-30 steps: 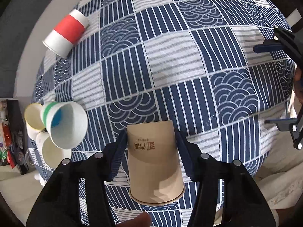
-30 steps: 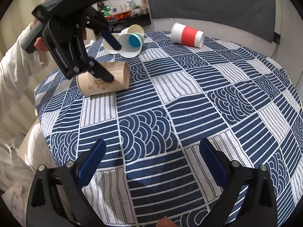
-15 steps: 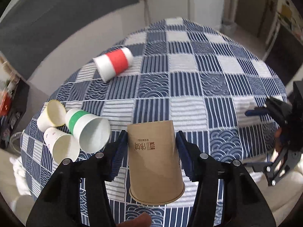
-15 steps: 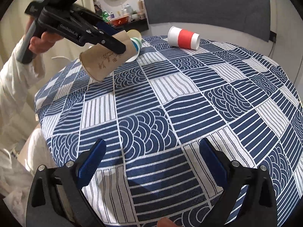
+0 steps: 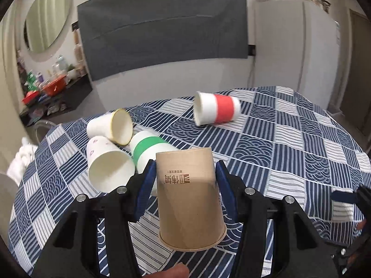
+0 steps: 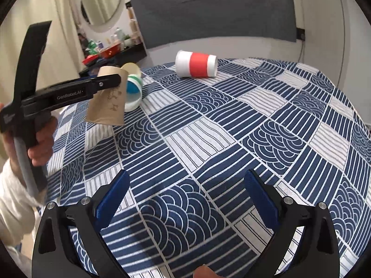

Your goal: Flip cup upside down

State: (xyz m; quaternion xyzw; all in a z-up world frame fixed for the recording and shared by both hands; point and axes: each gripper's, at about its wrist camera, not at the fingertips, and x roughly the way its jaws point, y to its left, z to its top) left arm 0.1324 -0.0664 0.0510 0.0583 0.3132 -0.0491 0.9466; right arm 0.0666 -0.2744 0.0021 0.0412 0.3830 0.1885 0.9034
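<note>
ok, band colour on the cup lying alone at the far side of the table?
Red, on a white cup lying on its side. Clearest in the right wrist view.

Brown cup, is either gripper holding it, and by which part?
The left gripper holds the brown cup by its side walls, rim downward. The right gripper holds nothing.

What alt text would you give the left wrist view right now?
The left gripper clamps a brown paper cup, rim toward the camera, lifted over a blue patterned tablecloth. Behind it lie four tipped cups: green-banded, red-banded and two white.
</note>
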